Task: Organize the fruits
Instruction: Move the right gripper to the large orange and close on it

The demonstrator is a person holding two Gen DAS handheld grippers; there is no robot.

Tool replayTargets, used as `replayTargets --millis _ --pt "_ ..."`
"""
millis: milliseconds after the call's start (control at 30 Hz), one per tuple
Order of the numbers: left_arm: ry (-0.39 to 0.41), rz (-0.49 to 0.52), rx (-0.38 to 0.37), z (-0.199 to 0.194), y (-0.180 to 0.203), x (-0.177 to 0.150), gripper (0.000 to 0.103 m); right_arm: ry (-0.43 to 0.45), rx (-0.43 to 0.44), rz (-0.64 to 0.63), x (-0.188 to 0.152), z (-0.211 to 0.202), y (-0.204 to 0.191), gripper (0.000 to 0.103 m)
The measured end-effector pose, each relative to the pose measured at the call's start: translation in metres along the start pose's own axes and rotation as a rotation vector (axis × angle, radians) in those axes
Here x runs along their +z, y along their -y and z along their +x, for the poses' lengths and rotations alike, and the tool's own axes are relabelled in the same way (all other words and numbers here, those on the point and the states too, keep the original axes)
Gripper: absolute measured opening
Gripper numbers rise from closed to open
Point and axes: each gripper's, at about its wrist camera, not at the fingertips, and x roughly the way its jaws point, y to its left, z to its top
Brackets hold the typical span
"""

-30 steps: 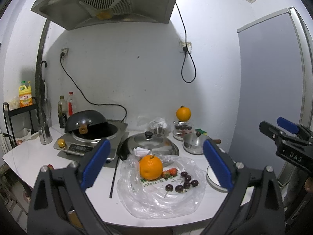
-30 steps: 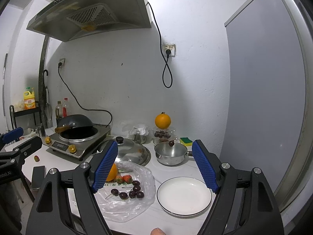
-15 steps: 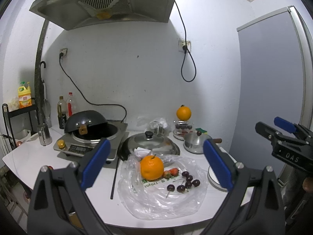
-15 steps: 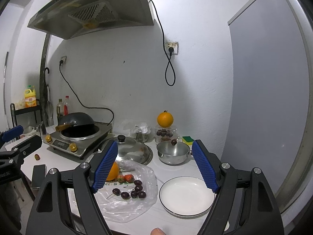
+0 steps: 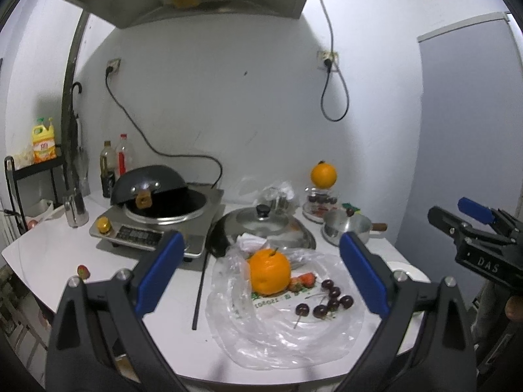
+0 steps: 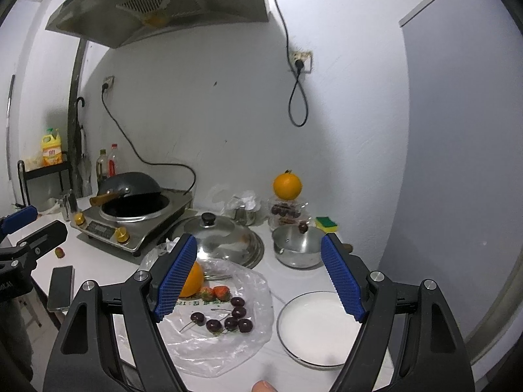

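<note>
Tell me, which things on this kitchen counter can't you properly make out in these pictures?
- Orange on the plastic bag: right wrist view, half hidden by a blue finger.
- White plate: left wrist view, mostly hidden behind the left gripper.
- Bag's printed label: too small to read.
- Glass container under the far orange: its dark contents unclear.

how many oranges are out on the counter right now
2. One orange lies on the plastic bag at the front, beside the strawberries. The other orange sits on top of a glass jar by the wall. Others may be hidden.
</note>
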Motion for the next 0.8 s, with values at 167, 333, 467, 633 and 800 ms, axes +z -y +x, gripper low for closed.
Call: replayTargets --millis 167,333,467,633,800 --pt "-0.048 -0.010 0.017 0.025 -0.014 -0.009 0.097 -0.051 0.027 -0.018 -0.004 0.029 -0.011 0.081" --pt "-0.096 -0.022 0.027 0.050 -0.028 -0.017 0.097 -0.099 0.067 -0.028 -0.009 0.058 -0.024 0.081" --pt "-0.135 -0.029 0.039 0.070 -0.040 -0.022 0.097 -0.137 0.103 -0.034 -0.013 0.084 -0.033 0.081" --pt "-0.178 -0.041 0.054 0.091 -0.053 -0.030 0.097 -0.180 0.135 -0.029 -0.019 0.113 -0.043 0.081" --pt "-0.217 -0.054 0.059 0.112 -0.066 -0.038 0.097 -0.223 0.173 -0.027 -0.026 0.141 -0.054 0.081"
